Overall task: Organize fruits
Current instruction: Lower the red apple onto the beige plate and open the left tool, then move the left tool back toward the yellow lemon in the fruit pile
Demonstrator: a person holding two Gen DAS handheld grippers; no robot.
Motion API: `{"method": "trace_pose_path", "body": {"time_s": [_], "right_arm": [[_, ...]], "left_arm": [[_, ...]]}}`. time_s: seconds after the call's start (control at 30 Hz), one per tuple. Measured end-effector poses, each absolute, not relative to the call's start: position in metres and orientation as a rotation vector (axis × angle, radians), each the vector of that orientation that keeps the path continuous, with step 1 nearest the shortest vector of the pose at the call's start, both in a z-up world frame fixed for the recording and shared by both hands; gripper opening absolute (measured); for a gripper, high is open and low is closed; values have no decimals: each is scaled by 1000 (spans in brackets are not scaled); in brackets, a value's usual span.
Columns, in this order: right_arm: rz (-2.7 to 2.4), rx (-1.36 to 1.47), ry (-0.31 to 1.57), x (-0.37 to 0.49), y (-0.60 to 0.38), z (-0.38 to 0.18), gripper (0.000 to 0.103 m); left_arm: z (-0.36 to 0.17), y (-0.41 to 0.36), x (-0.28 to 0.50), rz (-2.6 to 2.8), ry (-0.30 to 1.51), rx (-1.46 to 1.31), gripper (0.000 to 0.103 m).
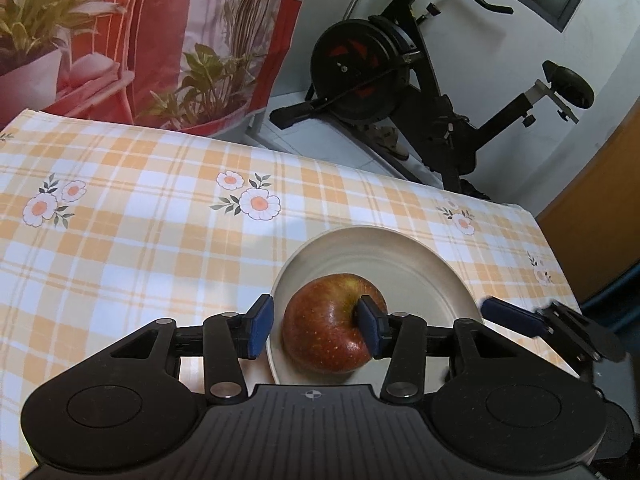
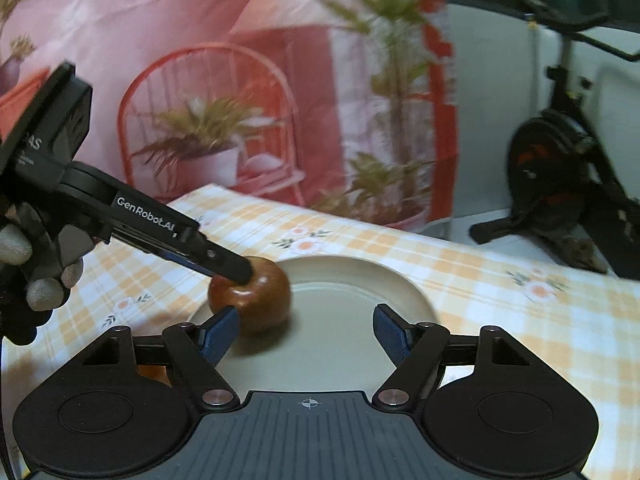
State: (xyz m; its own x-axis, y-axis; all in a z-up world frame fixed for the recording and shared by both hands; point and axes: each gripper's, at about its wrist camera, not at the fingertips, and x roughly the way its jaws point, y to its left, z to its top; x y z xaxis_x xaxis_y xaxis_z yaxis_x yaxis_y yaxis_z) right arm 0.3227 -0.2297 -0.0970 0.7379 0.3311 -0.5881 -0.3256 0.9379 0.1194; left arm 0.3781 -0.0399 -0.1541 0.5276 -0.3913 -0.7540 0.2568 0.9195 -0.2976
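A red apple (image 1: 324, 340) rests on a cream plate (image 1: 400, 264), near its left side. My left gripper (image 1: 316, 326) stands open over it. Its left pad (image 1: 260, 326) hangs just clear of the apple's side and its right pad (image 1: 370, 328) sits over the stem hollow. In the right wrist view one black finger (image 2: 224, 262) of that gripper touches the top of the apple (image 2: 260, 300). My right gripper (image 2: 308, 334) is open above the plate (image 2: 340, 308), with nothing between its pads. A blurred blue pad (image 1: 508, 314) of the right gripper shows beside the plate.
The table wears an orange checked cloth with flowers (image 1: 140, 240); its right edge (image 1: 554, 248) runs close to the plate. An exercise bike (image 1: 400, 72) and a printed plant backdrop (image 1: 180, 40) stand behind. A gloved hand (image 2: 44, 280) holds the left gripper. Something orange-brown (image 2: 152, 372) shows under my right gripper, mostly hidden.
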Motion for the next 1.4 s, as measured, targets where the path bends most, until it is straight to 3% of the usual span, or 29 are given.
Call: {"method": "trace_pose_path", "body": {"time_s": [0.47,0.9,1.4], "right_arm": [[140,157,541,222,-263,-112,70],[173,156,569,198,-243,-110,70],[225,154,601,188,-232,-104,70]], "left_arm": [[-134,-17,308,-294,831,-188,49],[-135,3,237,-227,796,-202,49],[-133,-2,222,-256,793,-186,49]]}}
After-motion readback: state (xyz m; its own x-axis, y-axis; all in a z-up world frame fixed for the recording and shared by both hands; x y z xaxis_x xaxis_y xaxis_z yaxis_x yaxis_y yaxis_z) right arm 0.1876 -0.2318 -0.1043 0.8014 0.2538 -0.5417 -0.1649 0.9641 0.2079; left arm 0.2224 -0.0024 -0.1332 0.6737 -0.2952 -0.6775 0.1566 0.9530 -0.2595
